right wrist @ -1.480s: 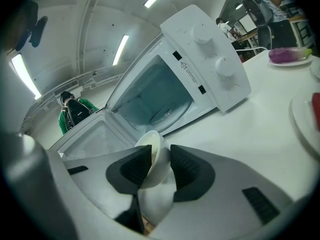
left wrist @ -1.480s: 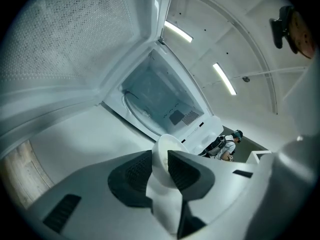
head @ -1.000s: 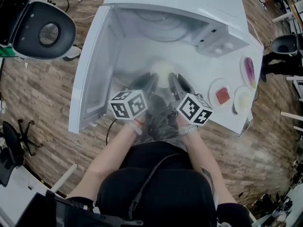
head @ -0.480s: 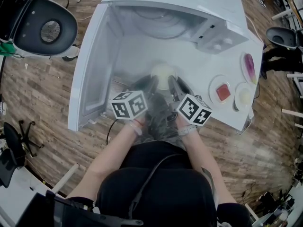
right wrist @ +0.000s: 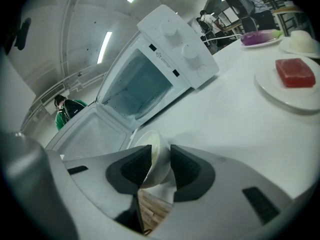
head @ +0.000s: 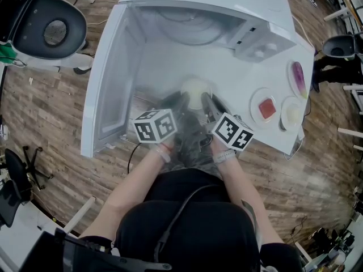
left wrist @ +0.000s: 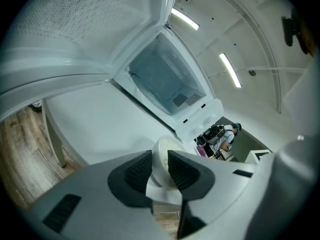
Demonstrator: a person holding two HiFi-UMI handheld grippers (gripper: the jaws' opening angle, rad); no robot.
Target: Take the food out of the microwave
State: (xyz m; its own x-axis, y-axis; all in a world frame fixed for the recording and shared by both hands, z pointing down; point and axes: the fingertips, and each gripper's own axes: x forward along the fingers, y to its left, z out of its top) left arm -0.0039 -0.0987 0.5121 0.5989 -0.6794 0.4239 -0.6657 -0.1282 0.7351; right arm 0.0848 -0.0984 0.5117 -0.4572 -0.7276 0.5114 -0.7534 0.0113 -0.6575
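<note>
Floor (head: pixel 51 129): wood planks under your feet
Chair (head: pixel 50 32): black, off to your left
Ceiling lights (left wrist: pixel 230 70): bright strips above you

The head camera is looking steeply down from above and behind the left claw (head: pixel 177 101) and the right claw (head: pixel 210 102), quite far from them. Each claw camera is riding close behind its own jaws and facing along them, the two from opposite sides. All three views are sharing the bowl (head: pixel 195 88) at the jaws and the microwave (head: pixel 238 1) beyond.
</note>
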